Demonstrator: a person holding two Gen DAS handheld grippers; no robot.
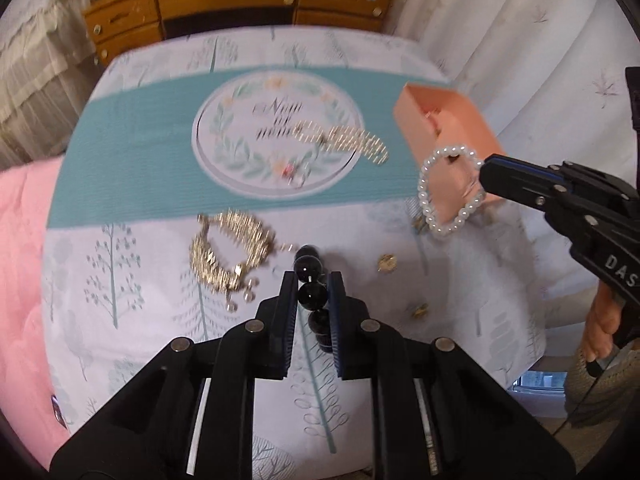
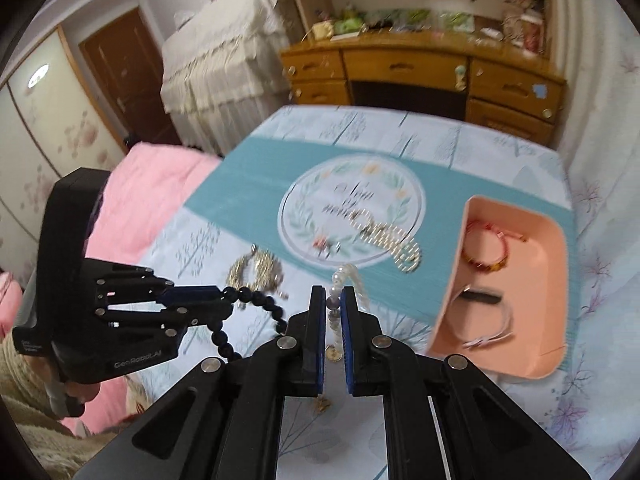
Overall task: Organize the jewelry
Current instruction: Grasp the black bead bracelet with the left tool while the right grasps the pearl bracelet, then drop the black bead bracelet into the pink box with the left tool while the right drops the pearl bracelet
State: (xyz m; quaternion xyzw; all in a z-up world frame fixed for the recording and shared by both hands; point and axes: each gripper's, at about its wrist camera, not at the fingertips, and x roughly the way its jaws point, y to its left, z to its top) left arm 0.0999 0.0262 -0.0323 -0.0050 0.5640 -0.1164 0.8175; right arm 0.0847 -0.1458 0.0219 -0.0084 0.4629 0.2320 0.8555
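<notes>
While the left gripper pinches a dark bead bracelet and the right gripper clamps a pearl bracelet above the tree-print bedspread, gold chains lie below, pink box alongside, wooden desk behind.

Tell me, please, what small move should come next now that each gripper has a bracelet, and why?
Probably carry the pearl bracelet, clamped in the right gripper, over the open pink box beside it and release. The box already holds bracelets, and the left gripper can follow with the dark bead bracelet.
</notes>
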